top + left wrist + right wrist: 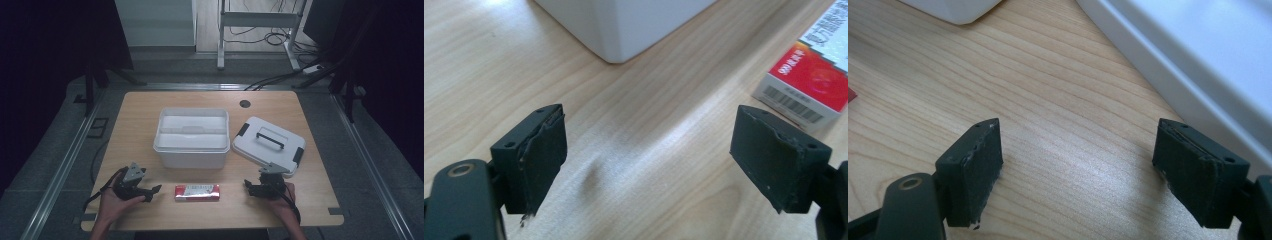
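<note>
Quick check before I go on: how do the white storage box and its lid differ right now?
The white storage box sits square to the table edge and open-topped; the lid lies beside it on the right, turned at an angle. The lid is flat and carries black latches and a handle; the box is deeper, with an inner tray. Both are white plastic on the wooden table.

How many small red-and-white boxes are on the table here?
1. The red-and-white box lies flat near the front edge of the table, between the two grippers and in front of the open white bin. The bin's inside is partly hidden, so more could lie there.
</note>
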